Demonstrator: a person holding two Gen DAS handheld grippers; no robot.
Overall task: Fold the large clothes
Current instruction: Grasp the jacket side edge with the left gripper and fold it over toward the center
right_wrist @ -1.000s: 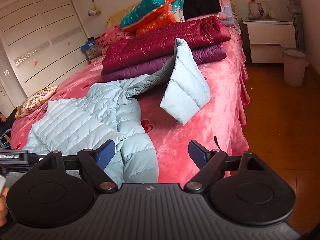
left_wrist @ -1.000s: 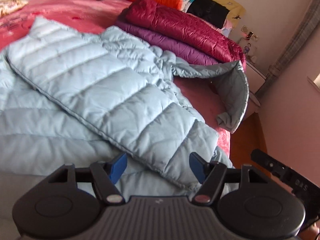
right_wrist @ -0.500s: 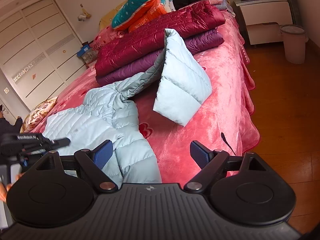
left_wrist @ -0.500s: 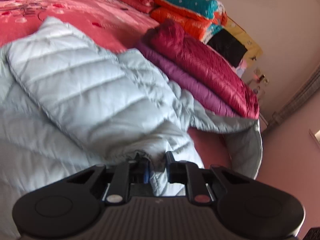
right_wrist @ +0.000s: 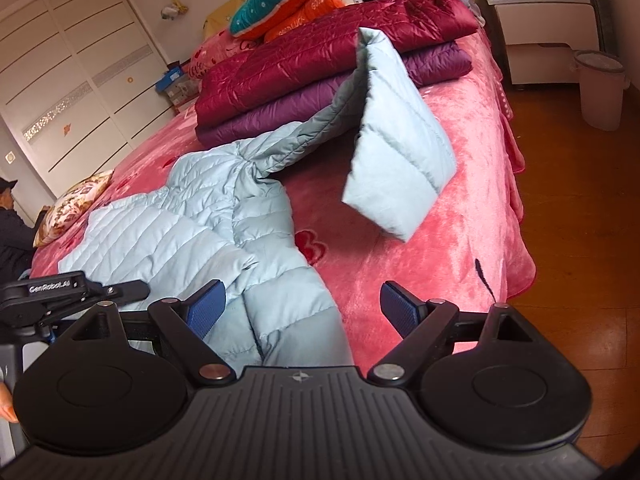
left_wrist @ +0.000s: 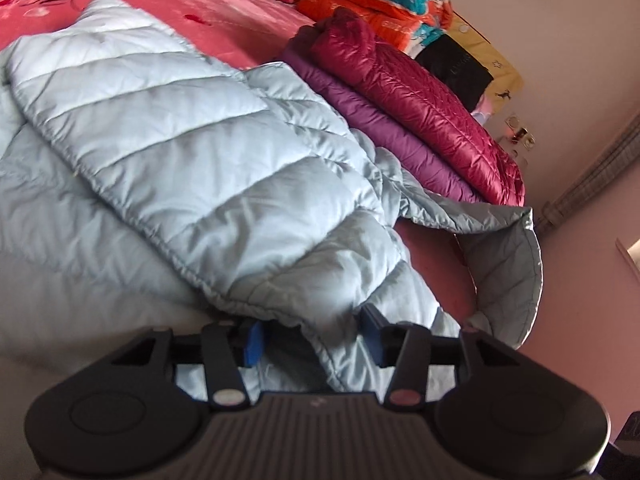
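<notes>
Tongs, left (left_wrist: 310, 334): jaws opening, a fold of the pale blue padded coat (left_wrist: 168, 152) lying between the blue pads, not pinched. Tongs, right (right_wrist: 302, 306): jaws wide, holding nothing, over the coat's near edge. Coat: spread on your pink bed cover (right_wrist: 460, 232). Done: one sleeve (left_wrist: 120, 120) folded across the body. Left: the far sleeve (right_wrist: 396, 152) stands tented, propped against the stacked dark red and purple coats (right_wrist: 320, 72); you have yet to lay it in, then fold the body over. Progress, by my reckoning: early.
</notes>
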